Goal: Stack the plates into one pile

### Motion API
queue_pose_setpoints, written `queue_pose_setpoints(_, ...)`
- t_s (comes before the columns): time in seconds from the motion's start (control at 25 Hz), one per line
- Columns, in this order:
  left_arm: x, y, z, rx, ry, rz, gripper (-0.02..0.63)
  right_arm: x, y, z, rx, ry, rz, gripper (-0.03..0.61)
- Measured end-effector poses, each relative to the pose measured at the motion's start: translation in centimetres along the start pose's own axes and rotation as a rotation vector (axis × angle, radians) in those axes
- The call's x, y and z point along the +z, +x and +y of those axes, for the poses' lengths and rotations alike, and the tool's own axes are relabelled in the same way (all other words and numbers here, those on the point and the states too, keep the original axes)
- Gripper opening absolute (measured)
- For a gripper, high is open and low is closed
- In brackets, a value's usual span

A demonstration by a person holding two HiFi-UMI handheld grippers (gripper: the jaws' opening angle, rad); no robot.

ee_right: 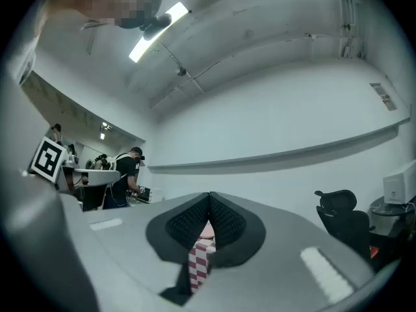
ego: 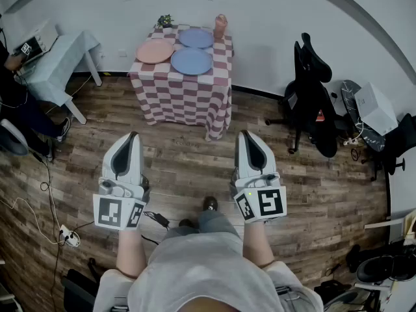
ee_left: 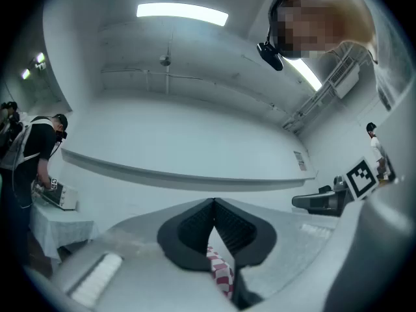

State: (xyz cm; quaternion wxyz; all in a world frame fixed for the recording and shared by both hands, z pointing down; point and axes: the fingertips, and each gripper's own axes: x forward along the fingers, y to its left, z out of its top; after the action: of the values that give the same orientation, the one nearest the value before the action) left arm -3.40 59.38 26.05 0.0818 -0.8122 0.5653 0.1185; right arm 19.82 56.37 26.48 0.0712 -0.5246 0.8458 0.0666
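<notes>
Head view shows three round, flat plates (ego: pixel 192 61) on checkered cloth (ego: pixel 188 99).

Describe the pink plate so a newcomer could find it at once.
Look to the small table with the red-and-white checked cloth by the pale wall. Three round plates lie on it; the salmon-pink plate is leftmost, nearest the small potted plant. Only it is pink; the rear plate and the front plate are blue.
</notes>
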Motion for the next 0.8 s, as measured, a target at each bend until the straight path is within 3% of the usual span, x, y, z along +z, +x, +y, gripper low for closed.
queue_pose_setpoints(0.8, -0.6, 1.1, 0.3, 0.007, -0.012, -0.014, 0.003, 0.4, 0.2, -1.6, -0.033, 0.022, -0.028, 0.000)
